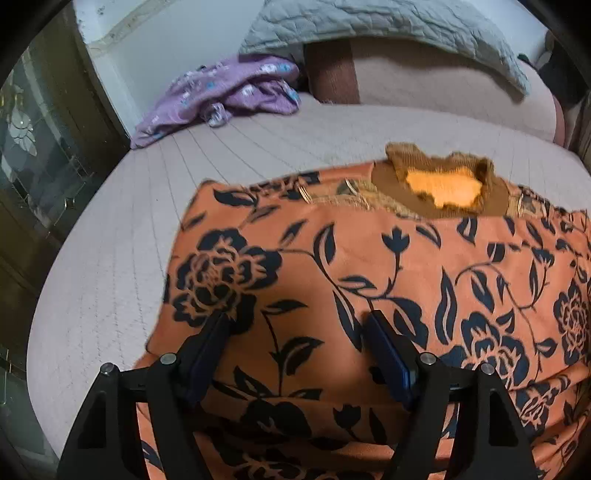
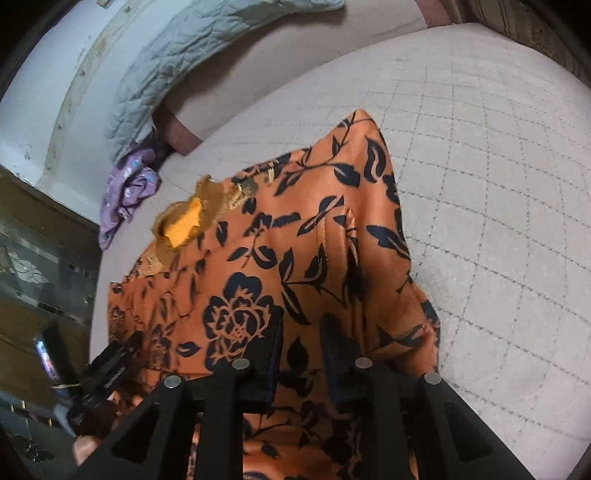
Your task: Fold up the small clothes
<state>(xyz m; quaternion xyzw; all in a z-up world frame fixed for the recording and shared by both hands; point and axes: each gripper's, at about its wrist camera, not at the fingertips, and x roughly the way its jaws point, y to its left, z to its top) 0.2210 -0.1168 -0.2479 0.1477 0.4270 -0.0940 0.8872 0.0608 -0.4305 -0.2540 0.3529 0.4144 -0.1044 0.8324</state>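
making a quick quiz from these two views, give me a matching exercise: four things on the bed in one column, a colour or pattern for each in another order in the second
Things
1. top
2. crumpled garment
3. quilt
4. bed cover

Descriptions
a. pale with a stitched grid
b. orange with dark blue flowers
c. grey-blue, puffy
d. purple with small light flowers

Pairs: 1-b, 2-d, 3-c, 4-a
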